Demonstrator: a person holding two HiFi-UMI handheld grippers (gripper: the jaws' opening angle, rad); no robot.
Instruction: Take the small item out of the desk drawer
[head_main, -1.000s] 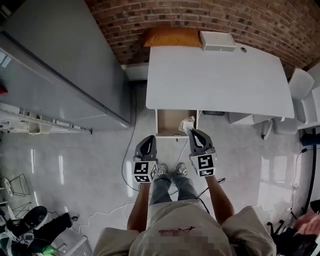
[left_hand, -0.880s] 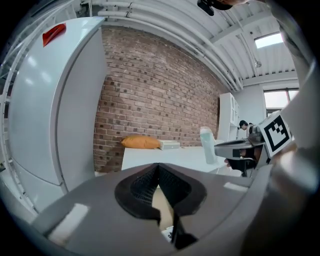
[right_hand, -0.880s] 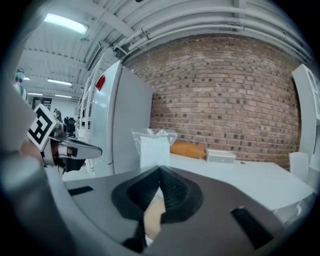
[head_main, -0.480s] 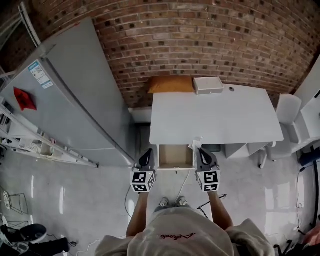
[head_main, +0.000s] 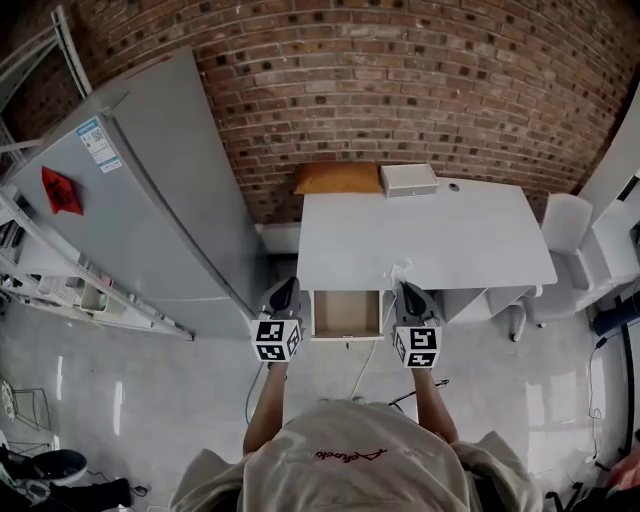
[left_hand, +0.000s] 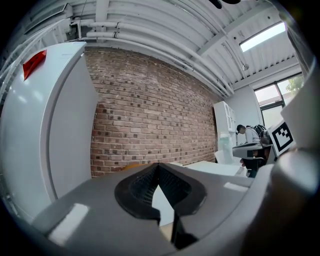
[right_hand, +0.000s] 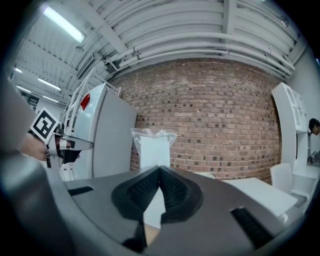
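Note:
The white desk has its drawer pulled open, showing a bare brown bottom. My right gripper is just right of the drawer, at the desk's front edge, shut on a small clear plastic packet with a white item inside. In the right gripper view the packet stands upright above the closed jaws of the right gripper. My left gripper is just left of the drawer. Its jaws meet at the tips with nothing between them, and the left gripper points level at the brick wall.
A tall grey refrigerator stands left of the desk. An orange padded envelope and a white box lie at the desk's back edge by the brick wall. A white chair is at the right. A metal rack is far left.
Both grippers have risen from beside the low drawer to the height of the desk's edge, the right one carrying the packet up. The head view has tipped up toward the wall.

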